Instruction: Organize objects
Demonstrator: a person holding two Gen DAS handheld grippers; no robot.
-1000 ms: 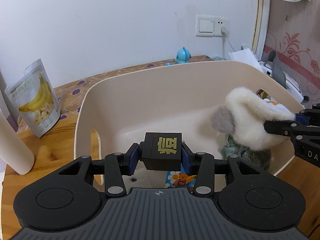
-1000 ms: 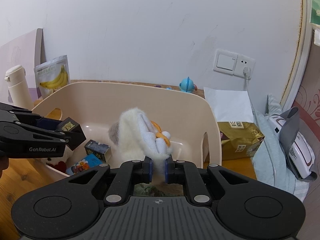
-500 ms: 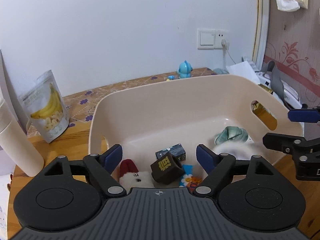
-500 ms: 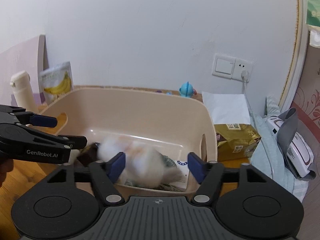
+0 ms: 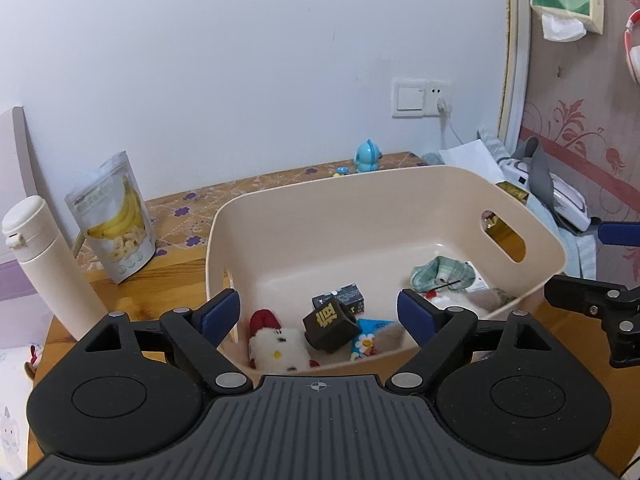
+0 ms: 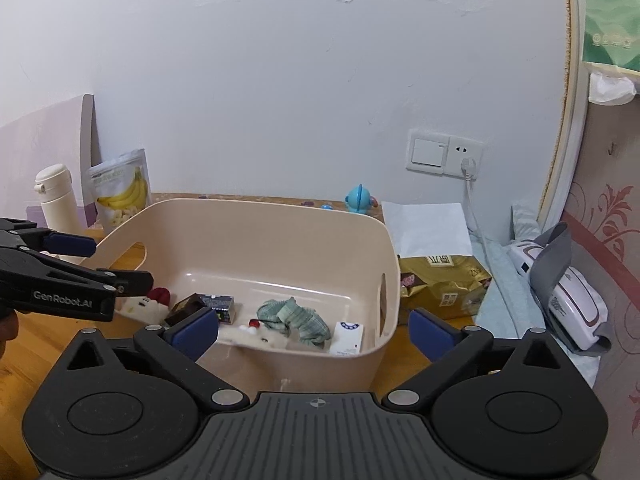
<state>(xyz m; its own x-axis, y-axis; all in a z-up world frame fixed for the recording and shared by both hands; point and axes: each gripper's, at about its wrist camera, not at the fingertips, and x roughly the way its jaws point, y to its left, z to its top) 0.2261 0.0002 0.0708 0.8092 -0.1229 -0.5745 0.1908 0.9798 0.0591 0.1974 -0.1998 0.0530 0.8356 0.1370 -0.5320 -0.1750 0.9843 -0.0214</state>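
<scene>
A beige plastic bin (image 5: 360,196) (image 6: 256,224) stands on the wooden table. Inside lie a dark brown cube with a gold character (image 5: 330,322) (image 6: 185,307), a white plush with a red cap (image 5: 276,344) (image 6: 146,304), a dark blue small box (image 5: 339,298) (image 6: 219,305), a green checked cloth (image 5: 442,274) (image 6: 296,316), a fluffy white plush (image 6: 256,336) and a white card box (image 6: 347,338). My left gripper (image 5: 320,314) is open and empty above the bin's near edge. My right gripper (image 6: 314,330) is open and empty above the bin's near right side.
A banana chips pouch (image 5: 114,216) (image 6: 120,192) and a white bottle (image 5: 48,264) (image 6: 56,196) stand left of the bin. A blue toy figure (image 5: 367,156) (image 6: 358,199) sits by the wall. A gold packet (image 6: 440,284), white paper and a white device (image 6: 568,300) lie to the right.
Both grippers opened: the left dropped the brown cube and the right dropped the fluffy white plush into the bin. Both then pulled back and up from the bin.
</scene>
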